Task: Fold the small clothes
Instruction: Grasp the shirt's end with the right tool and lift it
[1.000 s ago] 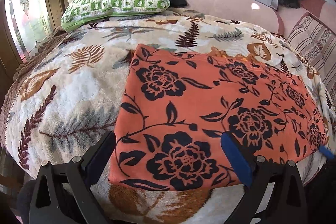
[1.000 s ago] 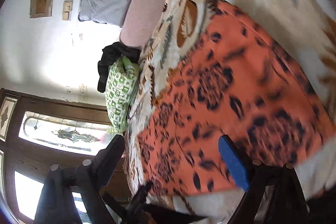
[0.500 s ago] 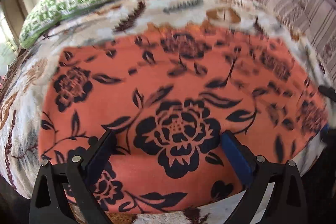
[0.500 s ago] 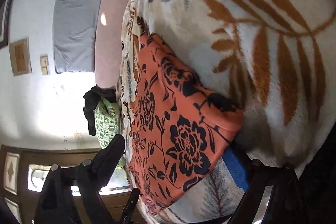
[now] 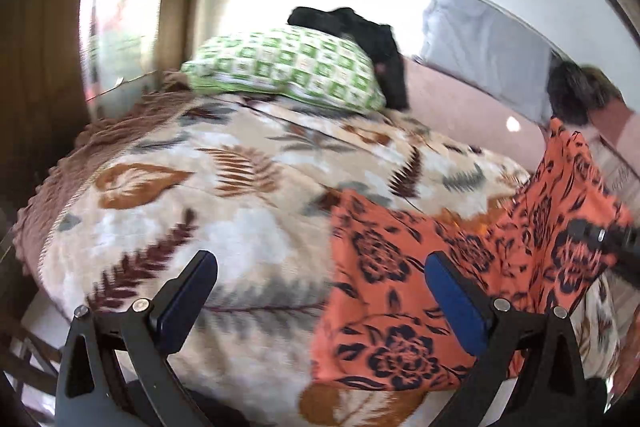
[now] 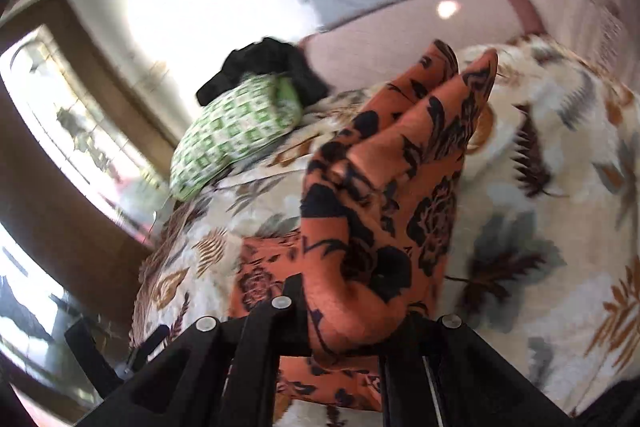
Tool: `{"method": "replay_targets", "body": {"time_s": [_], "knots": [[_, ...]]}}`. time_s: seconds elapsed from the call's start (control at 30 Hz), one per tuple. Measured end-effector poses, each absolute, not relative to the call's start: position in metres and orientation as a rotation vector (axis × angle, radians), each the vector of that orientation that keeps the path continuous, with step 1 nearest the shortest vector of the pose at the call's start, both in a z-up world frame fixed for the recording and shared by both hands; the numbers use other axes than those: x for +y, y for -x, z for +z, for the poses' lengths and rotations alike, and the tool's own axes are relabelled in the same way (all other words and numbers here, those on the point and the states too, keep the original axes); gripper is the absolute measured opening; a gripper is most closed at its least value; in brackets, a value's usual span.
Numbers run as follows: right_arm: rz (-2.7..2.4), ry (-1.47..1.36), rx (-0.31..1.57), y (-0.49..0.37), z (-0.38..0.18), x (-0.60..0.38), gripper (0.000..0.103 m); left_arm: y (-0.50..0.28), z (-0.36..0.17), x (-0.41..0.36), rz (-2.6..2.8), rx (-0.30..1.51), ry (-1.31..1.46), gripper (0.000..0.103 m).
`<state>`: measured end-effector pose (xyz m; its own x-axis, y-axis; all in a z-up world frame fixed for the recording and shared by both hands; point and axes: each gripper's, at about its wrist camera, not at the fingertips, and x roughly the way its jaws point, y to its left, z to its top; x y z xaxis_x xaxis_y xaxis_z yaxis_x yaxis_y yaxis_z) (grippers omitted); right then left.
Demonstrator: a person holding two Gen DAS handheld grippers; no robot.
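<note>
While the orange floral cloth (image 5: 384, 291) lies mostly flat on the leaf-patterned blanket (image 5: 208, 211) near the bed's front edge, its right-hand side is raised off the blanket, pinched between the pads of the right gripper (image 6: 352, 323), whose jaws have just been closing and are now pressed together on a bunched corner of the fabric. In the right wrist view the gathered cloth stands up from the jaws; in the left wrist view the same lifted flap is seen at the far right. The left gripper (image 5: 320, 291) is held above the bed with its jaws spread wide and nothing between them; the cloth's left edge is seen between its fingers, untouched. The step in hand is judged to be the first fold, with the right side being brought over. For the next move, the lifted corner would need to be carried across toward the left edge and laid down with the edges matched, while the lower layer is kept from dragging; the green checked pillow (image 5: 288, 71) is well clear.
</note>
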<state>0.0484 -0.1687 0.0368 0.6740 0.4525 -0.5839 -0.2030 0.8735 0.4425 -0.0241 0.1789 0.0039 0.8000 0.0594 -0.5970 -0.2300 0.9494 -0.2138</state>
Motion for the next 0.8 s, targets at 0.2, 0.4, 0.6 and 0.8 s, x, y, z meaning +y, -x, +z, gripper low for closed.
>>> {"method": "replay_targets", "body": {"time_s": [0.2,0.4,0.6,0.8], "knots": [[0.539,-0.185,1.036,-0.063,-0.074,-0.030,0.028,0.052,-0.015,0.248,0.285,0.663,0.404,0.103],[0.593,-0.356,0.969,-0.039,-0.069,-0.078,0.086,0.040,-0.029,0.216,0.099,0.731,0.392,0.103],[0.491,-0.561,0.842,-0.022,-0.034,-0.177,0.086,-0.005,-0.056,0.148,-0.106,0.865,0.375,0.103],[0.413,-0.695,0.886,-0.022,-0.053,-0.233,0.086,-0.016,-0.087,0.156,0.054,1.019,0.400,0.069]]}}
